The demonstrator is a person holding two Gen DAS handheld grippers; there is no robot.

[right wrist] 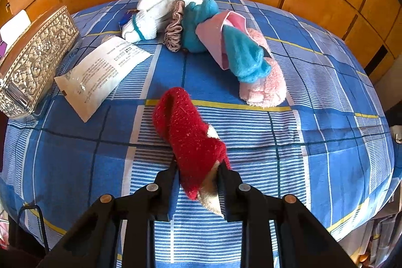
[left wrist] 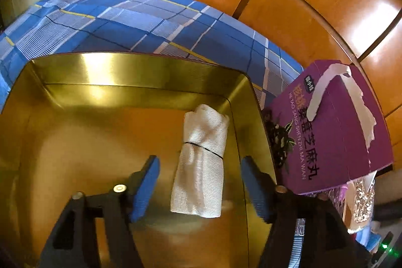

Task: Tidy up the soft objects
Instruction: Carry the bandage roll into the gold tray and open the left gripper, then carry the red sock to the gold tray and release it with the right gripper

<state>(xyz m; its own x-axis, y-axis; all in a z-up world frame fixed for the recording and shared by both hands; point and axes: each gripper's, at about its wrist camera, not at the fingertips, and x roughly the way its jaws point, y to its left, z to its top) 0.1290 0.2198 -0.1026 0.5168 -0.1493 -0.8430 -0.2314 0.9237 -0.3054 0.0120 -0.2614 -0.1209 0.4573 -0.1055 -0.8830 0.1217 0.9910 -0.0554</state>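
Black right gripper (right wrist: 197, 176) is clenching the near end of a fuzzy red sock roll (right wrist: 187, 135) lying on the blue plaid bedspread (right wrist: 326, 117). Blue-padded left gripper (left wrist: 199, 189) is standing released above a white rolled cloth bound with a black band (left wrist: 201, 162), resting inside the gold metal tin (left wrist: 140, 72).

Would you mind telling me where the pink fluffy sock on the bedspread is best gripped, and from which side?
Judging by its pose, grip the pink fluffy sock at its free near end, coming from above with the jaws across its width. Its far end is tucked under the teal sock and pink pouch, while the near end lies clear on the bedspread.
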